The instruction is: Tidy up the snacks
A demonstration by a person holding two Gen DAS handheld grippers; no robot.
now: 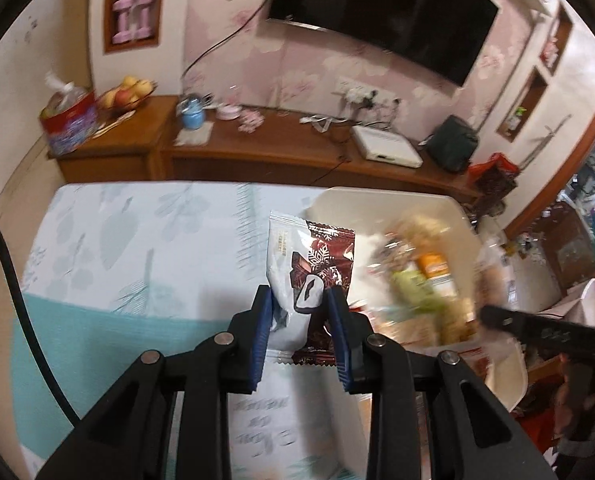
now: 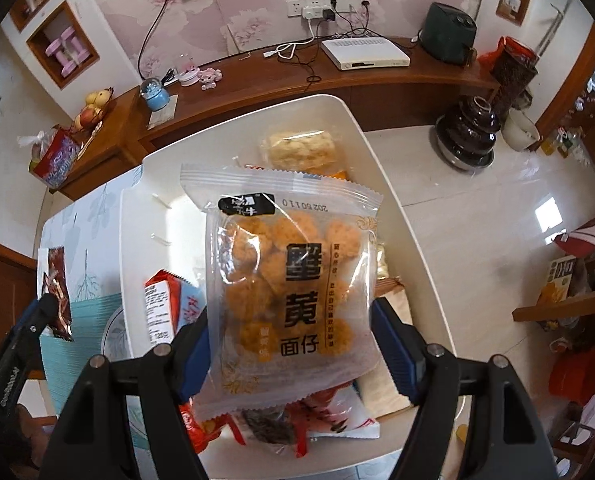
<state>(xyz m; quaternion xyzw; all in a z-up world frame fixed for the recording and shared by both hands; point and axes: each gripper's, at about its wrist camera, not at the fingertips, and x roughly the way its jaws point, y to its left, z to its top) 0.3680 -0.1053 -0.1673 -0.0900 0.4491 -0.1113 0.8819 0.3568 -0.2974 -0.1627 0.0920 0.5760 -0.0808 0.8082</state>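
My left gripper [image 1: 299, 300] is shut on a small white-and-brown chocolate snack packet [image 1: 309, 252] and holds it upright above the leaf-patterned tablecloth [image 1: 137, 248]. My right gripper [image 2: 293, 320] is shut on a wide clear packet of orange puffed balls [image 2: 289, 280], held flat above the white tray [image 2: 377, 152]. In the tray lie a pale cracker packet [image 2: 301, 150], a red-and-white packet [image 2: 165, 304] and red wrappers [image 2: 337, 416]. In the right wrist view the left gripper [image 2: 47, 312] shows at the left edge with the brown packet [image 2: 57, 284].
A wooden sideboard [image 2: 377, 76] runs behind the table, bearing a fruit bowl [image 2: 93, 110], a blue pot [image 2: 155, 96], a white box [image 2: 365, 54] and a dark appliance [image 2: 449, 32]. A black stacked pot [image 2: 467, 132] stands on the tiled floor to the right.
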